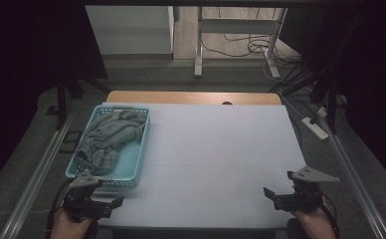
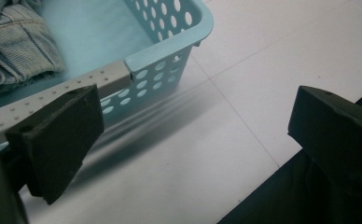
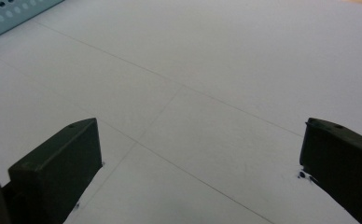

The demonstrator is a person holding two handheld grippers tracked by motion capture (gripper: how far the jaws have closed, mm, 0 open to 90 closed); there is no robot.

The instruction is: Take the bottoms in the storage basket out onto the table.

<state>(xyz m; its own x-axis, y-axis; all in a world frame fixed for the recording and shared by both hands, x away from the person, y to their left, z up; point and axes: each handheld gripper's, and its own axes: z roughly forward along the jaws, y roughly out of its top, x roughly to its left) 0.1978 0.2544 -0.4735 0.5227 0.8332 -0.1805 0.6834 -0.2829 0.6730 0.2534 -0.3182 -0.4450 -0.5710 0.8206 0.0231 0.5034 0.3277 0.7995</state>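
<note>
High view
Landmark: pale blue perforated plastic basket (image 1: 131,164), standing on the left part of the white sheet-covered table (image 1: 221,149).
Contents: crumpled grey-green fabric garment (image 1: 109,137), lying inside the basket and filling its far and middle part; the near right of the basket floor is bare.
Left gripper (image 1: 112,203): black two-jaw tool in the person's left hand (image 1: 69,226), just before the basket's near wall, at its near left corner; jaws point right, along that wall.
Right gripper (image 1: 270,195): black two-jaw tool in the person's right hand (image 1: 313,221), well apart from the basket, at the table's near right; jaws point left, toward the basket's side.

Left gripper view
Jaw state: spread wide, nothing between the pads.
Basket (image 2: 170,51): near corner just beyond the left jaw; its grey dotted rim strip (image 2: 53,93) runs behind that jaw. Whether jaw and rim touch cannot be told.
Garment (image 2: 16,42): seamed denim-like fold in the basket, beyond the rim, apart from both jaws.
Table (image 2: 193,158): bare white surface between the jaws.

Right gripper view
Jaw state: spread wide, holding nothing.
Basket (image 3: 11,16): a strip of perforated wall at the upper left, well beyond the left jaw.
Table (image 3: 207,84): white sheet with faint seam lines, between and beyond the jaws.
</note>
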